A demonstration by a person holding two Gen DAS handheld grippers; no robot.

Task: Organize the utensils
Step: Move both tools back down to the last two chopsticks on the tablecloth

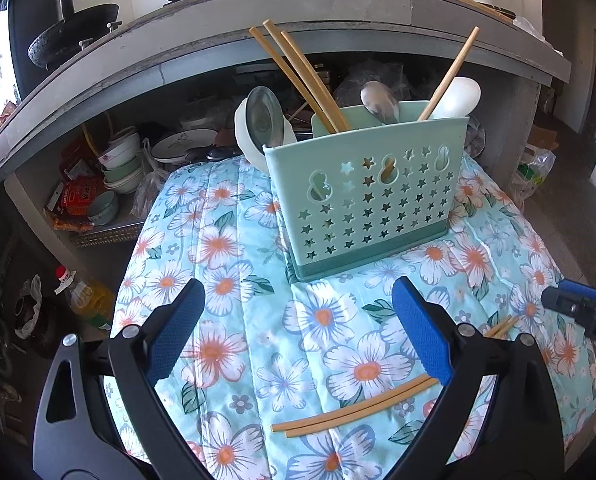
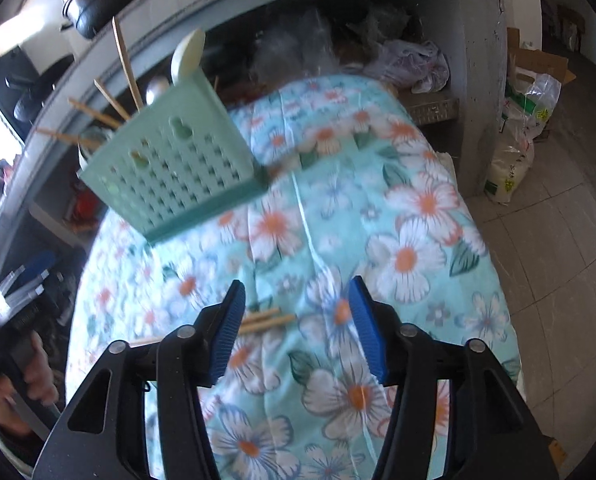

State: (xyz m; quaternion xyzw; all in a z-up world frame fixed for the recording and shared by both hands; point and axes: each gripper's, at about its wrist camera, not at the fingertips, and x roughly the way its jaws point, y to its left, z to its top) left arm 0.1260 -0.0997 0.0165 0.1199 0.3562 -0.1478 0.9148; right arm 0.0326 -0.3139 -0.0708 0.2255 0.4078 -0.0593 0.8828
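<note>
A mint-green utensil holder (image 1: pixel 371 194) with star holes stands on a floral cloth (image 1: pixel 234 240); chopsticks (image 1: pixel 298 76), a steel spoon (image 1: pixel 379 103) and a white spoon (image 1: pixel 459 98) stick out of it. A pair of loose chopsticks (image 1: pixel 353 408) lies on the cloth between my left gripper's (image 1: pixel 298 300) open, empty jaws. In the right wrist view the holder (image 2: pixel 174 168) is tilted at upper left. My right gripper (image 2: pixel 298 296) hangs open and empty above the cloth, with the chopstick ends (image 2: pixel 266 320) just inside its left finger. Its tip (image 1: pixel 577 304) shows at the left view's right edge.
Behind the cloth runs a grey counter (image 1: pixel 218 28) with black pans (image 1: pixel 70 36) on top and bowls (image 1: pixel 122 168) on the shelf beneath. A white bowl and steel ladle (image 1: pixel 262 120) stand behind the holder. An oil bottle (image 1: pixel 86 296) and bags (image 2: pixel 525 128) sit on the floor. A hand (image 2: pixel 34 380) holds the other gripper.
</note>
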